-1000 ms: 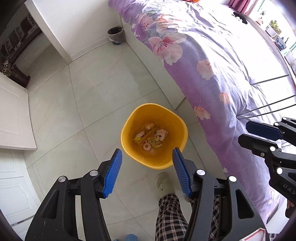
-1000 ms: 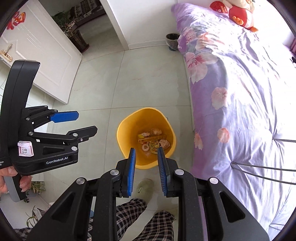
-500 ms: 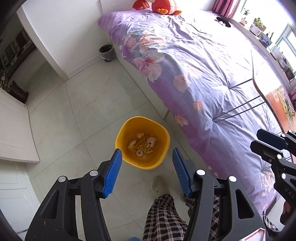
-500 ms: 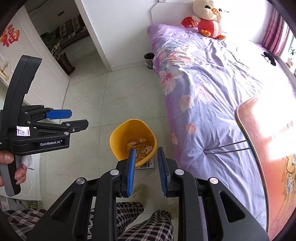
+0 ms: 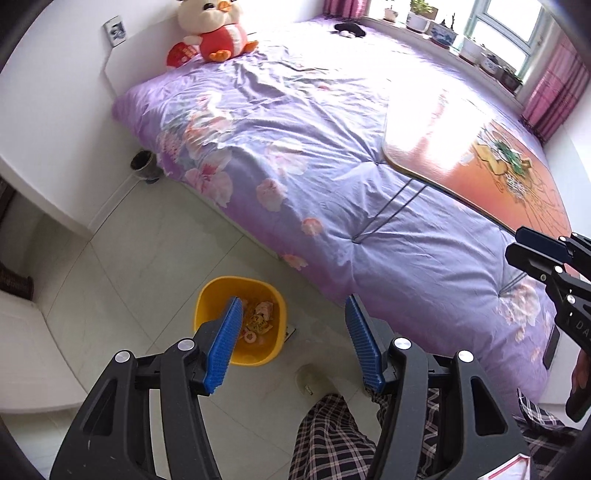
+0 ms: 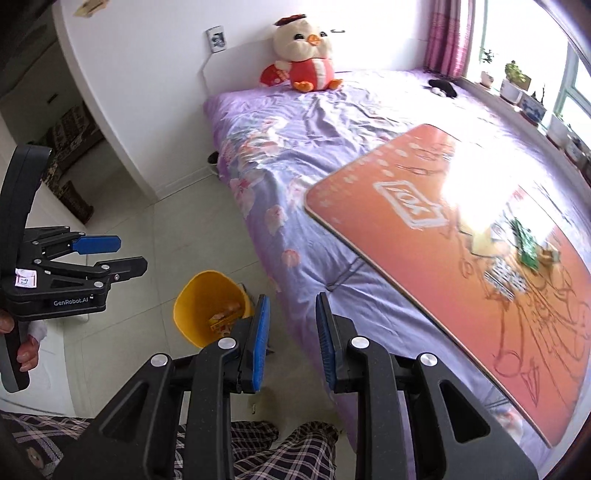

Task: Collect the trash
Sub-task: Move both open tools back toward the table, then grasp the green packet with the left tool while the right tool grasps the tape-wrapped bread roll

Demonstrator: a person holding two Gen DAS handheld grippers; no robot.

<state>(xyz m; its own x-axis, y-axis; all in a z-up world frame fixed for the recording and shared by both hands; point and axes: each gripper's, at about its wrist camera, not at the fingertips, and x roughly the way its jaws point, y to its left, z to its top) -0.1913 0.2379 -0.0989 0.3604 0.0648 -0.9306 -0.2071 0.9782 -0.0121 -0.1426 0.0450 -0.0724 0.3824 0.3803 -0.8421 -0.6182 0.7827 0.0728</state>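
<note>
A yellow bin [image 5: 274, 312] stands on the floor beside the bed and holds several wrappers [image 5: 258, 319]. It also shows in the right wrist view [image 6: 207, 302]. More trash, green and yellow pieces [image 6: 524, 243], lies on an orange bed table [image 6: 424, 258], which also shows in the left wrist view [image 5: 517, 162]. My left gripper [image 5: 293, 341] is open and empty, high above the bin. My right gripper [image 6: 291, 343] is open and empty, raised near the bed's edge. Each gripper shows in the other's view, left [image 6: 110, 254] and right [image 5: 532, 251].
A purple flowered bed [image 5: 295, 147] fills the right side, with a plush chick [image 5: 214, 33] at the headboard. A small dark bin [image 5: 142, 162] stands by the wall. My plaid trouser legs [image 5: 332, 435] and slipper [image 5: 312, 376] are below. Plants line the windowsill [image 6: 517, 85].
Both grippers rose and tilted up from the bin toward the bed; the orange table and its trash came into view. The right jaws have opened wider.
</note>
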